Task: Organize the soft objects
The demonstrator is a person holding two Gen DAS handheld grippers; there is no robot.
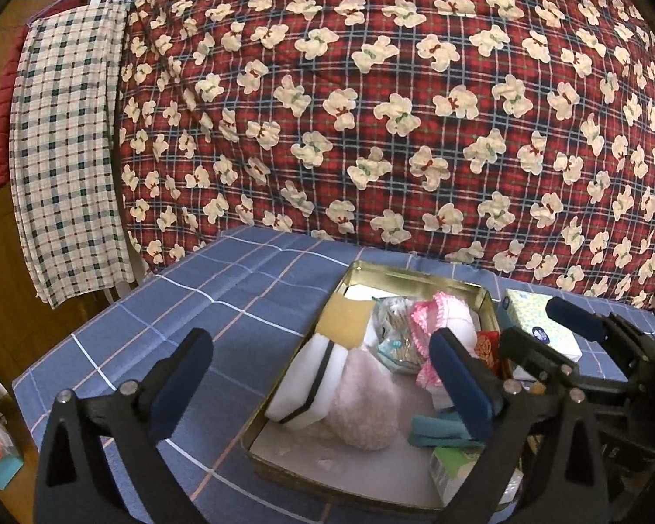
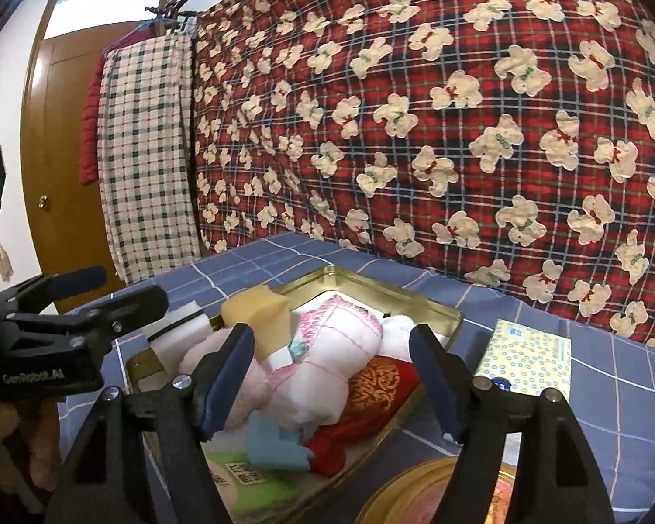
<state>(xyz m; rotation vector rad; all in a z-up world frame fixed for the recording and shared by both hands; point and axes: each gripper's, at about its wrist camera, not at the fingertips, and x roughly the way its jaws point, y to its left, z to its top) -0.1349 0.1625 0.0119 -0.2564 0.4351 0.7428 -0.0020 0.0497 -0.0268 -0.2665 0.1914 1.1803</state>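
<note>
- Behind your table (image 1: 161,305), with its blue checked cloth, hangs a red plaid quilt printed with bears (image 1: 393,100), and a checked cloth (image 1: 70,153) hangs to its left.
- Your gold tin (image 1: 415,271) sits on the table and already looks nearly full: white sponge blocks (image 1: 303,382) and a yellow sponge (image 1: 347,321) on its left side, a fluffy pink piece (image 1: 362,406) near them, a pink-trimmed white cloth (image 2: 327,349) in the middle, a red embroidered pouch (image 2: 377,382) to the right, and a teal item (image 1: 441,432) at the near end.
- Your left tool (image 1: 323,382) has its jaws spread wide over the tin's near-left side with nothing clamped; the sponge blocks and the pink piece lie beyond it, untouched.
- Your right tool (image 2: 334,377) is also parted, poised above the white cloth and the pouch without pressing on either.
- I judge the sorting mostly done. What is left: the patterned tissue box (image 2: 530,360) lies outside the tin, just right of it, and a round gold lid (image 2: 419,487) rests near you.
</note>
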